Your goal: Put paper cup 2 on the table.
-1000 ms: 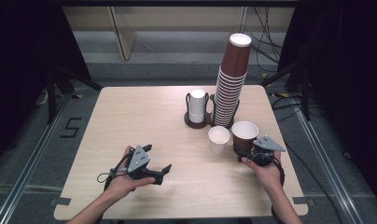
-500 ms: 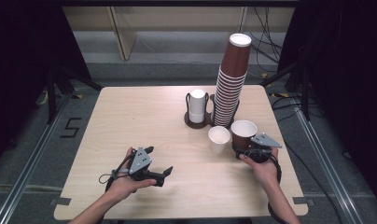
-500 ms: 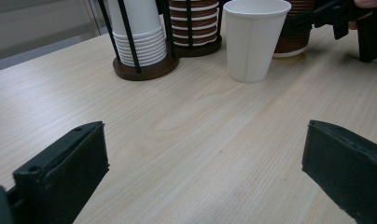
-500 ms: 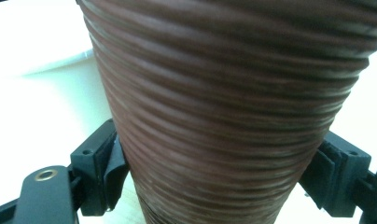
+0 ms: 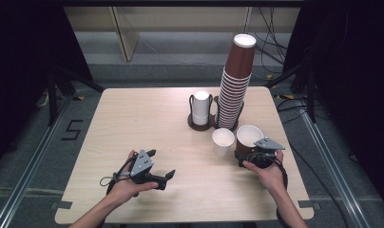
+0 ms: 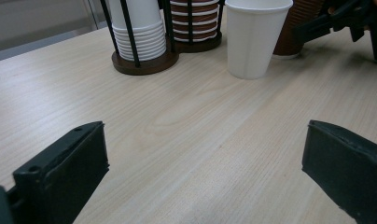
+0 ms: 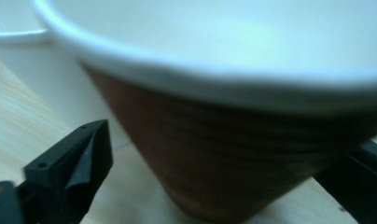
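Broadly, the worktop carries, at its far side, a tall leaning stack of brown cups in a wire holder and a short stack of white cups in the holder beside it. In front of these stand two loose cups, a white cup and, just beside it to the right, the brown cup, upright on the wood. The right gripper has just been opening: its jaws now stand spread to either side of the brown cup's lower wall, which sits between them, and the left pad shows a clear gap (the right one is too blurred to judge). So the step in hand reads as a release after setting down. Done well, it means drawing the gripper straight back toward the person, level, without grazing the ribbed wall or nudging the white cup next door. The left gripper rests near the front edge, jaws wide apart with nothing between, well apart from the cups.
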Tool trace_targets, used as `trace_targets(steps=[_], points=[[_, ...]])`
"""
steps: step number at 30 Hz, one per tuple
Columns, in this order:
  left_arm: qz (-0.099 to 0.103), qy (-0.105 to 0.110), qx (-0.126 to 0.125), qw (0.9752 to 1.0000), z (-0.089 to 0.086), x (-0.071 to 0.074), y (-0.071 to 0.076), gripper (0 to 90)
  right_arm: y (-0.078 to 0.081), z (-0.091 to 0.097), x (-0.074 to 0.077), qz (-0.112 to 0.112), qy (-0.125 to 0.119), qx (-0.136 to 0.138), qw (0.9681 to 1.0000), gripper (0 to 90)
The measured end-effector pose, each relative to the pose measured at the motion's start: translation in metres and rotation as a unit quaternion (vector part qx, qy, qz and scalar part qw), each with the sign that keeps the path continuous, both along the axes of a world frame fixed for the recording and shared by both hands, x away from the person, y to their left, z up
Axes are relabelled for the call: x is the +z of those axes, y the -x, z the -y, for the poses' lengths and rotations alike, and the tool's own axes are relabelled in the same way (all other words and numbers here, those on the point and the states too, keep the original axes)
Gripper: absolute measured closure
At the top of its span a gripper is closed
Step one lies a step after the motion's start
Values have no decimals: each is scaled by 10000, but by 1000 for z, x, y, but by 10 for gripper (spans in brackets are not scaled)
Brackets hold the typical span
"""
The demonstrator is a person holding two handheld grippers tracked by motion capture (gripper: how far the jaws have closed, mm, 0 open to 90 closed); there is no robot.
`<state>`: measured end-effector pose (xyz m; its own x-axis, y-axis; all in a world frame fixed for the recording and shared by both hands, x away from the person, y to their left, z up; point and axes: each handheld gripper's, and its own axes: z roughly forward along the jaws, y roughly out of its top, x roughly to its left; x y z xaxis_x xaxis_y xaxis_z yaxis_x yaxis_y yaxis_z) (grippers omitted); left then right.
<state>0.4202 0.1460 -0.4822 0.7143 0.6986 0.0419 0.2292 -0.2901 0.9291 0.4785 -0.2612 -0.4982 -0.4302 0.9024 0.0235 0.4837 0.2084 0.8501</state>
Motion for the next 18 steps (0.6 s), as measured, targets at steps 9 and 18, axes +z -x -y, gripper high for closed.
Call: trace_targets(steps=[9,18], points=[[-3,58,-32,10000,-1,-2,-1,0,22,9,6,-63,1,-1,10000,4],[-22,-26,-80,10000,0,-3,0,0,47,28,15,168,-73,-141,9997,4]])
